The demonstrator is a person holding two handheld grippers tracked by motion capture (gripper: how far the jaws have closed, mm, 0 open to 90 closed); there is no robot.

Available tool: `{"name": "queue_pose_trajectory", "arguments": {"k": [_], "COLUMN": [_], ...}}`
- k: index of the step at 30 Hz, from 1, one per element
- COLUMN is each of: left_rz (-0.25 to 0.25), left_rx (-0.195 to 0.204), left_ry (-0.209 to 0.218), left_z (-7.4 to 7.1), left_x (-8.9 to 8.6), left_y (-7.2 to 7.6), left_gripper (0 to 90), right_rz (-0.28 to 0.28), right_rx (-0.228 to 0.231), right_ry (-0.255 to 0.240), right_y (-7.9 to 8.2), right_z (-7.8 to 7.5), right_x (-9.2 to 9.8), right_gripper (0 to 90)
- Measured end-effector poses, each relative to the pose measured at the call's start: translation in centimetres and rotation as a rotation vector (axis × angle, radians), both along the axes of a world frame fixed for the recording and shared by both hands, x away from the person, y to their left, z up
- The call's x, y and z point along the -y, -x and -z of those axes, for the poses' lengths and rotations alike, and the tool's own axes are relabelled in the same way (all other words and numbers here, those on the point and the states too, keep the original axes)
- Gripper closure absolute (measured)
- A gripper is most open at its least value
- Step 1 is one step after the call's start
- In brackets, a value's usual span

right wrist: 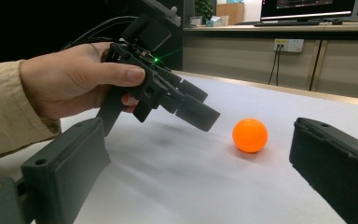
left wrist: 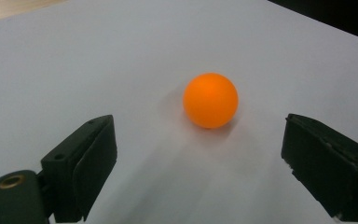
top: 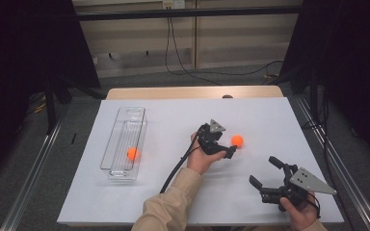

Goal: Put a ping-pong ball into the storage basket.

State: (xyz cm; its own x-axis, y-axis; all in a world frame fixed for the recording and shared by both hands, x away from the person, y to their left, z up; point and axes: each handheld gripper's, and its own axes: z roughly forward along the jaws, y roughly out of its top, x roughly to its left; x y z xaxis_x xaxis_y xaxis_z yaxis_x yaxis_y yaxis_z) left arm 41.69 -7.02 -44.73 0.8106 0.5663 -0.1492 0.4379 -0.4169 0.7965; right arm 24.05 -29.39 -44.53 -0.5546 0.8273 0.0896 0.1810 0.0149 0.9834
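Small smooth orange plastic ball (top: 237,140) lies loose on the white surface (top: 173,192), right of centre. Left hand-held gripper (top: 226,150) just short of it, jaws spread wide, holding nothing. Right hand-held gripper (top: 265,174) near front right corner, likewise spread. Ball judged light, hard, apt to roll; pinch across its widest part.

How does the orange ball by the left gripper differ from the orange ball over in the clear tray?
The loose orange ball sits on the bare white table; the tray ball lies inside the clear tray. The loose ball has the open left gripper pointing at it; the tray ball has no gripper near. Both are round, orange and look alike in size.
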Motion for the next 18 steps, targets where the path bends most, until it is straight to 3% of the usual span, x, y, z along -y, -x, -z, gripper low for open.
{"name": "queue_pose_trajectory", "arguments": {"k": [18], "left_rz": [-0.022], "left_rx": [0.0], "left_ry": [-0.015], "left_z": [0.5], "left_x": [0.11], "left_y": [-0.7], "left_gripper": [10.3], "right_rz": [-0.005], "right_rx": [-0.001], "right_ry": [0.001], "right_y": [-0.02], "right_z": [0.02], "right_x": [-0.08], "right_gripper": [2.9]}}
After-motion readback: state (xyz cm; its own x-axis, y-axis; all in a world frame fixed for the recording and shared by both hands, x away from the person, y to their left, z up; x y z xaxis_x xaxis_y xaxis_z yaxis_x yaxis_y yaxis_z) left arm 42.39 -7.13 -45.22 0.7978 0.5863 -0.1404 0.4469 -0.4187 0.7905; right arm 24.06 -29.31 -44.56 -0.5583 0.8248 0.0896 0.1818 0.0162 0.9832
